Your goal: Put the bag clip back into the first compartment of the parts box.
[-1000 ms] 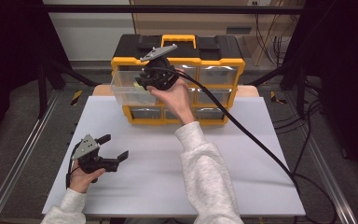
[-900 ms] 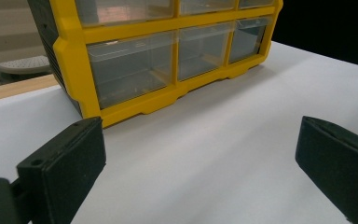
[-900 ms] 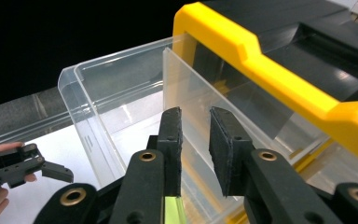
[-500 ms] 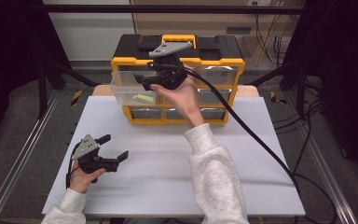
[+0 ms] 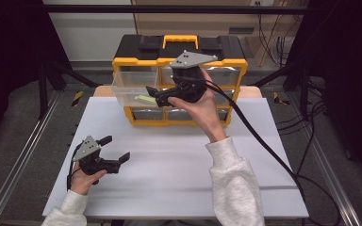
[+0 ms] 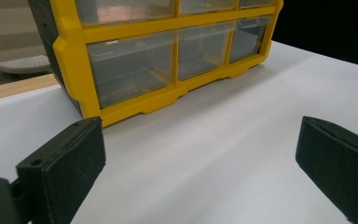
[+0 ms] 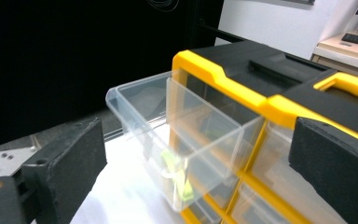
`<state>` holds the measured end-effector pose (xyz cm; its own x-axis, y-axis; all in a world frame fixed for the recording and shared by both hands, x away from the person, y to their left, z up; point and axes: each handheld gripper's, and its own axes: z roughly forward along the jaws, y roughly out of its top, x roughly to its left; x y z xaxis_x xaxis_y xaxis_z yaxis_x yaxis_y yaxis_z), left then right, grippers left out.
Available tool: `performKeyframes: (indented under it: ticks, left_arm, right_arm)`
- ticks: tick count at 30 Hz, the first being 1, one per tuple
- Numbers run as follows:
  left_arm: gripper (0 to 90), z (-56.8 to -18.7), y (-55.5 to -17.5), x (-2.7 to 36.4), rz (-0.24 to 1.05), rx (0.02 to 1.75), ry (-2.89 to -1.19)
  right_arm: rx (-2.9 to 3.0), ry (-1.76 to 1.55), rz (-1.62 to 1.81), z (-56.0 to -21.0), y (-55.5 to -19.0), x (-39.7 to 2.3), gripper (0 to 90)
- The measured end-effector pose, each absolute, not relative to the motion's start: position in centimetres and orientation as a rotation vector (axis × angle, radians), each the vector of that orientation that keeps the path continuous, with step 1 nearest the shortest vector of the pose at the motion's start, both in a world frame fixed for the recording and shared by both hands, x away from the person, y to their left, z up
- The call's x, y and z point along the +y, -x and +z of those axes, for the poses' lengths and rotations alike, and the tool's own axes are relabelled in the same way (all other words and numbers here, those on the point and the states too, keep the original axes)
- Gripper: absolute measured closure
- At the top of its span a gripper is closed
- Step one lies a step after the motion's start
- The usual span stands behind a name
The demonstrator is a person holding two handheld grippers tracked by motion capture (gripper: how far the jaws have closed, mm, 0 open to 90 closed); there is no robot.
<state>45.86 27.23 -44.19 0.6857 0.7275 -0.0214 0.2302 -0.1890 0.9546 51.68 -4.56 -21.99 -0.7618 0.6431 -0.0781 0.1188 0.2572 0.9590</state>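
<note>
Two grippers to keep track of, both with jaws spread wide and nothing between the pads. Right gripper (image 5: 154, 95) hovering at the front of the organizer box (image 5: 226, 63), level with its top row, jaws just opened up and empty. Left gripper (image 5: 117, 148) parked low on the white table (image 5: 179, 160), well in front of the box and off toward its left corner, gaping as well. Clear drawer (image 5: 127, 89) pulled forward out of the box's top-left slot, with a small yellow-green piece (image 5: 143, 98) lying on its floor, easy to spot through the clear wall. Probably a drop-off into the drawer, so most likely time to shut it. To do that well: back off clear of the drawer's rim first, then set one pad flat against the middle of the drawer front and push straight back into the box, slow and square. Off-centre pushing likely to cock the drawer in its slot. Worth bracing the box with the left gripper against sliding, being light plastic on a smooth top. Also keep the right gripper's cable (image 5: 264, 141) off the box's front edge. As for writing: no brand, label or lettering readable anywhere on the box, the drawers or the grippers.
</note>
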Motion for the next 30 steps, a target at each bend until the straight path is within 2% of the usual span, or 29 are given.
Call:
performKeyframes:
  ticks: [9,30]
  left_arm:
    - [1.4,-44.2,-45.8,27.2,0.538,0.766,-1.750]
    - [1.2,-44.3,-45.9,27.0,0.536,0.765,-1.756]
  right_arm:
    - [2.061,-0.733,1.584,-24.5,-50.1,-7.0,1.7]
    - [2.050,-0.853,1.558,-33.4,-47.8,-13.5,0.3]
